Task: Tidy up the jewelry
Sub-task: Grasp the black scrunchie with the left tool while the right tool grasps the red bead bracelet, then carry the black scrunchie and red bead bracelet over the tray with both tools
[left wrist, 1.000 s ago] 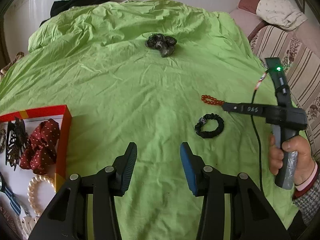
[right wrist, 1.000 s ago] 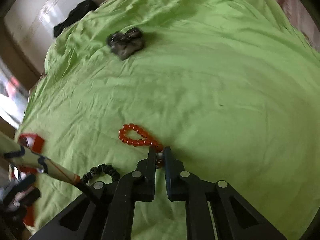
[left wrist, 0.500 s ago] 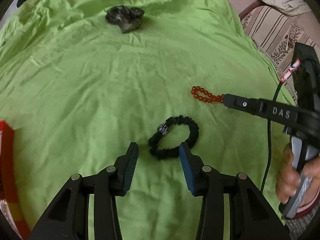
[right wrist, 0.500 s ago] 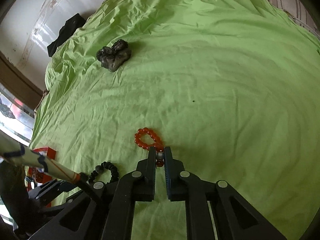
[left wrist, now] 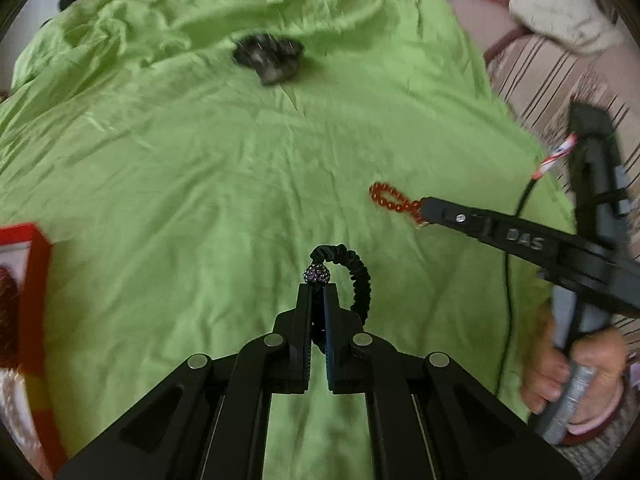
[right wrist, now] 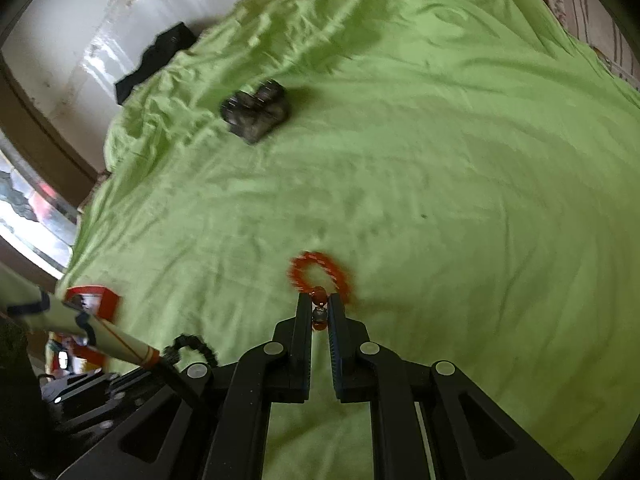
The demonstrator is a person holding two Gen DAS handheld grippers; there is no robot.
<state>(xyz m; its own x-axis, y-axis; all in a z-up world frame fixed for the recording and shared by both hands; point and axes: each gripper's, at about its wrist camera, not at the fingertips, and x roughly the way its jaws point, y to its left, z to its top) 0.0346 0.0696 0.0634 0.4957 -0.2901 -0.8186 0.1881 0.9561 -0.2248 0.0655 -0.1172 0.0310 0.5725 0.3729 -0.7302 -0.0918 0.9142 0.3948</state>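
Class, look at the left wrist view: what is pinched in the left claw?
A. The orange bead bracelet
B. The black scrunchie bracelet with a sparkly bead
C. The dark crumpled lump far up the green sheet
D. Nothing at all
B: the left claw is shut on the black scrunchie bracelet, while the right claw pinches the orange bead bracelet.
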